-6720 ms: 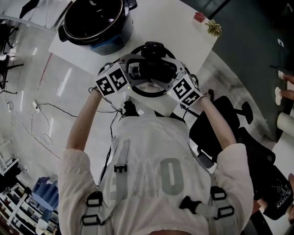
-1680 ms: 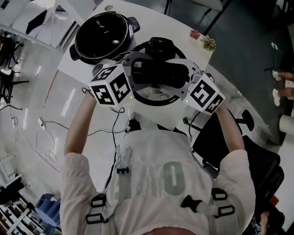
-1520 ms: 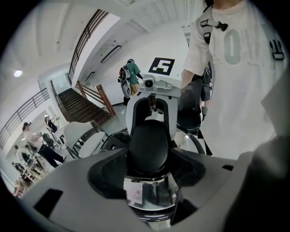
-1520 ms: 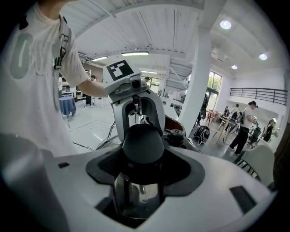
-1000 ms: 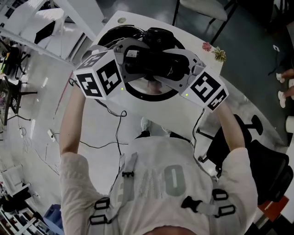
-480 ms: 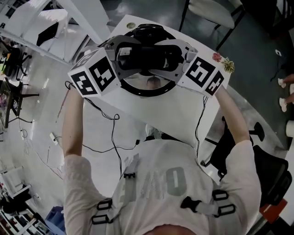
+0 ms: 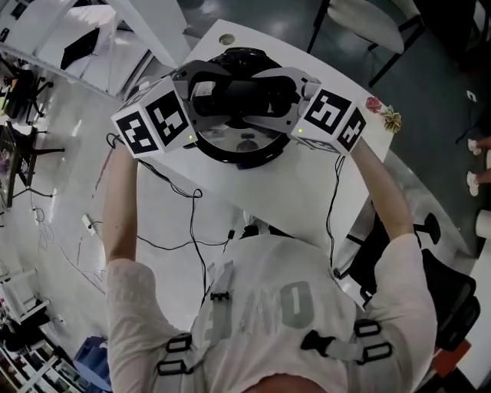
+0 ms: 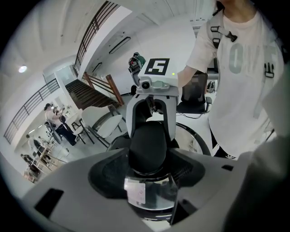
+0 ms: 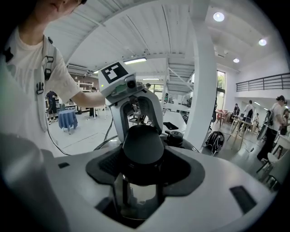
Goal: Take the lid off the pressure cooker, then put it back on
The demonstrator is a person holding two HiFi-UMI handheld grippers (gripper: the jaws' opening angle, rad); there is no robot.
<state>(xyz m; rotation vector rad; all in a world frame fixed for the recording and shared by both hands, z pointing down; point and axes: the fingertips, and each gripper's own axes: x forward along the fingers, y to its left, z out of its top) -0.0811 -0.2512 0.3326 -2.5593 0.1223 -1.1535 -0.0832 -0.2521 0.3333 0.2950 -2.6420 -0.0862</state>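
Observation:
In the head view the round steel lid (image 7: 239, 144) hangs over the black pressure cooker pot (image 7: 242, 54) at the table's far end, hiding most of it. I cannot tell whether lid and pot touch. My left gripper (image 7: 201, 94) and right gripper (image 7: 295, 96) face each other across the lid's black handle (image 7: 244, 92), each shut on one end. In the left gripper view the handle (image 8: 147, 147) fills the gap between my jaws, with the right gripper (image 8: 152, 90) opposite. The right gripper view shows the handle (image 9: 142, 145) clasped the same way, above shiny lid (image 9: 136, 195).
The white table (image 7: 307, 184) runs back toward the person. A small flower ornament (image 7: 383, 117) lies near its right edge. Cables (image 7: 192, 222) hang off the left side to the floor. A black office chair (image 7: 433, 276) stands at the right, a white chair (image 7: 368, 19) beyond.
Both grippers have carried the lid away from the person, from the table's middle to above the pot. The open pot is now covered from view.

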